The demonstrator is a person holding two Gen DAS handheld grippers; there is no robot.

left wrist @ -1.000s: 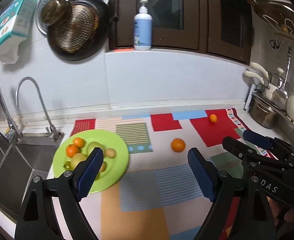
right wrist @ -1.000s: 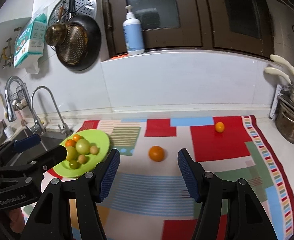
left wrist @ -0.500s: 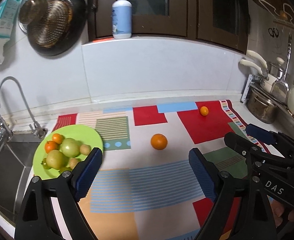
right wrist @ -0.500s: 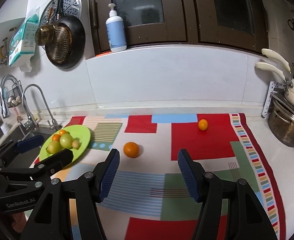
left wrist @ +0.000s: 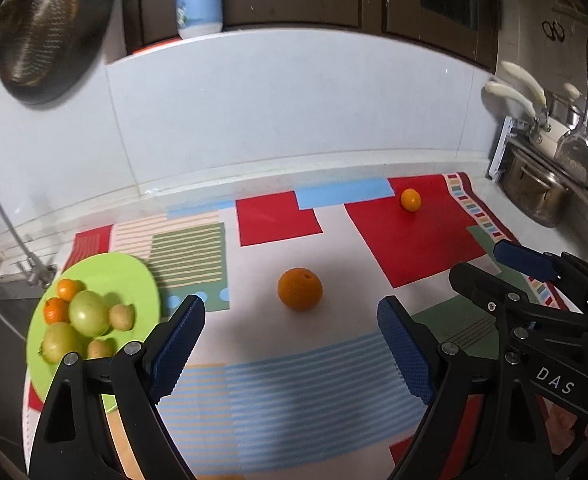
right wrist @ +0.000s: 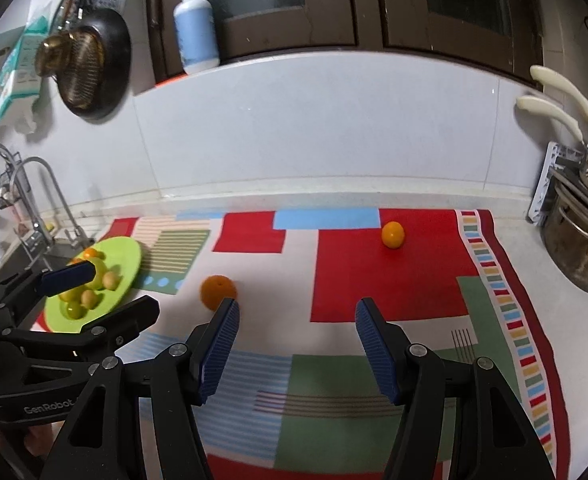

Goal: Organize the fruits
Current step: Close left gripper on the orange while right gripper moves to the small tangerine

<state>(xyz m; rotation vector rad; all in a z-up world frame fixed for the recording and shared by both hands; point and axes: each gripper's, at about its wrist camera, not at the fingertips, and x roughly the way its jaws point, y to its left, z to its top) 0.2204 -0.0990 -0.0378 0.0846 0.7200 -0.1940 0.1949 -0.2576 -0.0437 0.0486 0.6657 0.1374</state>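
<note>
A large orange (left wrist: 299, 289) lies on the patterned mat, just ahead of and between my left gripper's (left wrist: 290, 340) open, empty jaws. It also shows in the right wrist view (right wrist: 218, 291), beside the left finger of my right gripper (right wrist: 297, 334), which is open and empty. A small orange (left wrist: 410, 199) (right wrist: 392, 234) lies on a red patch at the far right. A green plate (left wrist: 134, 280) (right wrist: 128, 254) at the left holds several fruits: small oranges, green ones and small brownish ones.
A sink with faucets (right wrist: 50, 200) lies left of the plate. A steel pot (right wrist: 577, 248) and hanging utensils stand at the right. A white backsplash runs behind the mat (left wrist: 278, 380), with a pan (right wrist: 90, 76) and soap bottle (right wrist: 196, 28) above.
Both grippers have moved right and forward: the large orange now sits centred before the left gripper, and the plate has slid to the left in both views. Both jaws stay open.
</note>
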